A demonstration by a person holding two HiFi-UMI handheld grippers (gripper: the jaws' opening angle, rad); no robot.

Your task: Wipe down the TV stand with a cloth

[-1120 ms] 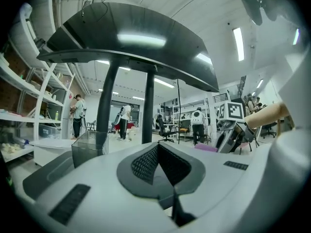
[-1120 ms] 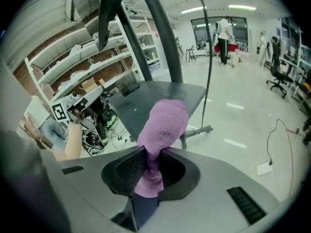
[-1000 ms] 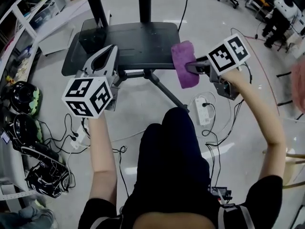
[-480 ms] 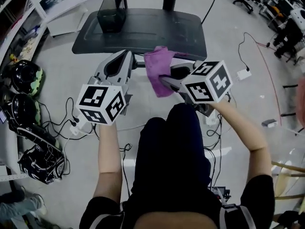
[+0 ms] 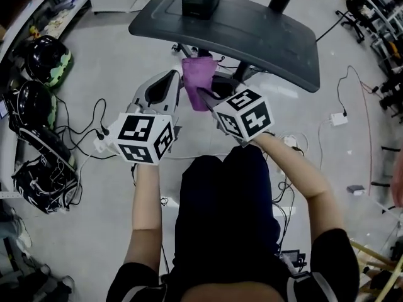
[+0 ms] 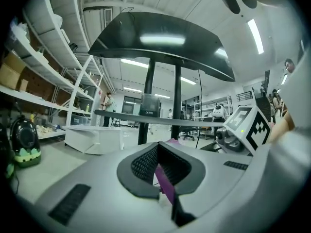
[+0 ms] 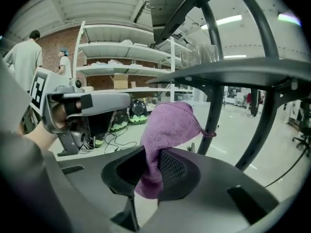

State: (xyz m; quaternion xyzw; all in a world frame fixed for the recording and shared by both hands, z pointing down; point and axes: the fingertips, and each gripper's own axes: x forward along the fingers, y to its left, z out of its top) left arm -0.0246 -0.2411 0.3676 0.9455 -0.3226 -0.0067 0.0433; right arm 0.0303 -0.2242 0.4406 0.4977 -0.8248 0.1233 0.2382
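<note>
Currently the right hand-held gripper [image 7: 148,174] is clamped on the purple cloth's [image 7: 170,125] lower end. The cloth stands up from its jaws, near the TV stand [image 5: 252,30] shelf. Left hand-held gripper [image 6: 163,174] just beside, jaws together, gripping nothing.

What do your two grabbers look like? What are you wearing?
The left gripper and the right gripper are smooth grey shells with black textured pads. Each carries a white cube with black square markers. The person wears a black short-sleeved top.
</note>
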